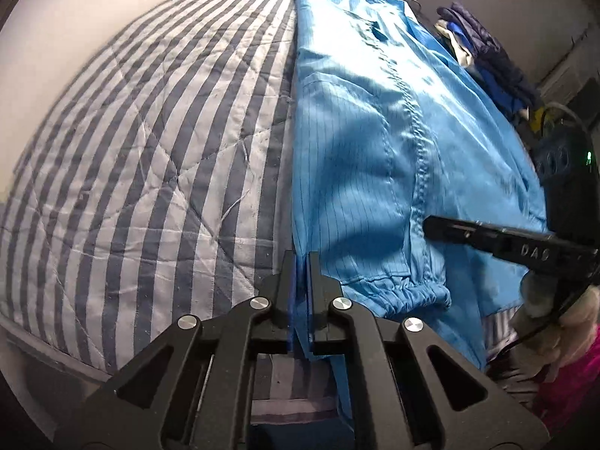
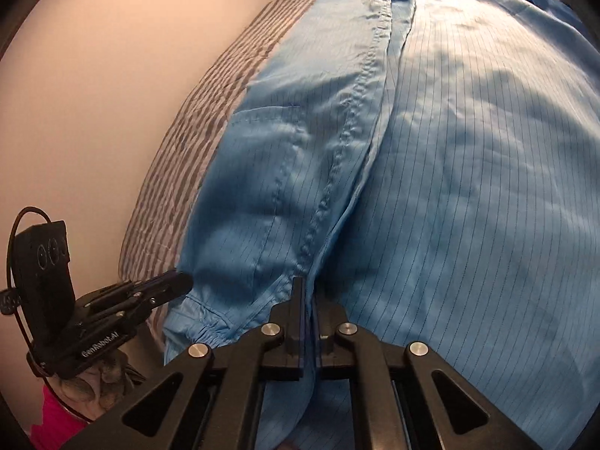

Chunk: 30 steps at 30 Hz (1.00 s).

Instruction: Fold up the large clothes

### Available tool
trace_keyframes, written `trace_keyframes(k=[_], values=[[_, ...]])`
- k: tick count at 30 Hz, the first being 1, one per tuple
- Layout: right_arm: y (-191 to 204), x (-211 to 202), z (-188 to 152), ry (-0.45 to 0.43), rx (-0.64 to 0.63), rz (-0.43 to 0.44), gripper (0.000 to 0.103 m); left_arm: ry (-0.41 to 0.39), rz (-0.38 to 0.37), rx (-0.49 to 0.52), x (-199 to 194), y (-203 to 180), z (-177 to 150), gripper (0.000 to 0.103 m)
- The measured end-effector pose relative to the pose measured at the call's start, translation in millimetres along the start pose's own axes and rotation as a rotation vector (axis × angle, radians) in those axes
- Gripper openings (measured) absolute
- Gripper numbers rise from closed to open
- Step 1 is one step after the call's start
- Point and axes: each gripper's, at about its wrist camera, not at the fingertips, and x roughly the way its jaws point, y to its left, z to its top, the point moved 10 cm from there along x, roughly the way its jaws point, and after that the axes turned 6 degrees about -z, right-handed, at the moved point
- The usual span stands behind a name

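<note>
A large light-blue pinstriped garment (image 1: 360, 142) lies spread on a striped quilt (image 1: 150, 157); it fills the right wrist view (image 2: 468, 187). My left gripper (image 1: 302, 258) is shut on the garment's near left edge, beside an elastic cuff (image 1: 405, 294). My right gripper (image 2: 308, 285) is shut on a fold of the garment next to a long stitched seam (image 2: 337, 172). In the left wrist view the right gripper (image 1: 431, 225) comes in from the right. In the right wrist view the left gripper (image 2: 180, 281) shows at lower left.
A pile of dark blue and white clothes (image 1: 483, 56) lies at the far right of the bed. A dark device with a green light (image 1: 570, 165) stands at the right. The quilt also shows left of the garment in the right wrist view (image 2: 180, 142).
</note>
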Motion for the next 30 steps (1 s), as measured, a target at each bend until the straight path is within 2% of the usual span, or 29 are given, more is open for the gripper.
trace_keyframes(k=[1,2,3,5,7,9,11,13,15,16,18,21,24,27,30], values=[[-1,-4,0,-0.007,-0.004,-0.009,0.014,-0.004,0.016,0.008,-4,0,1,0.008],[-1,-7,1,-0.02,-0.013,-0.018,0.021,-0.018,0.029,0.009,-9,0,2,0.011],[-1,-16,2,-0.049,-0.035,-0.038,0.032,-0.038,0.032,0.01,-14,-1,5,0.012],[-3,-33,4,-0.102,-0.083,-0.088,0.039,-0.086,0.04,0.032,-31,-5,9,0.012],[-6,-57,5,-0.173,-0.13,-0.129,0.051,-0.133,0.041,0.06,-45,-15,14,0.012],[-11,-79,5,-0.245,-0.147,-0.156,0.059,-0.174,0.027,0.086,-57,-28,18,0.012],[-19,-101,4,-0.312,-0.155,-0.175,0.064,-0.215,0.002,0.123,-68,-44,23,0.012],[-31,-122,2,-0.364,-0.157,-0.191,0.076,-0.238,-0.013,0.158,-75,-60,27,0.012],[-40,-138,1,-0.394,-0.149,-0.229,0.079,-0.248,-0.032,0.182,-79,-75,31,0.015],[-45,-143,1,-0.401,-0.142,-0.25,0.079,-0.247,-0.044,0.193,-79,-86,34,0.023],[-57,-156,-1,-0.405,-0.129,-0.278,0.079,-0.249,-0.063,0.215,-79,-104,38,0.034],[-77,-173,-9,-0.402,-0.108,-0.344,0.08,-0.259,-0.071,0.266,-78,-130,47,0.037],[-104,-192,-19,-0.414,-0.077,-0.407,0.08,-0.247,-0.109,0.279,-75,-155,57,0.065],[-135,-207,-30,-0.414,-0.006,-0.444,0.08,-0.243,-0.159,0.285,-68,-175,67,0.066],[-177,-223,-47,-0.404,0.081,-0.493,0.079,-0.251,-0.17,0.289,-56,-184,74,0.066]])
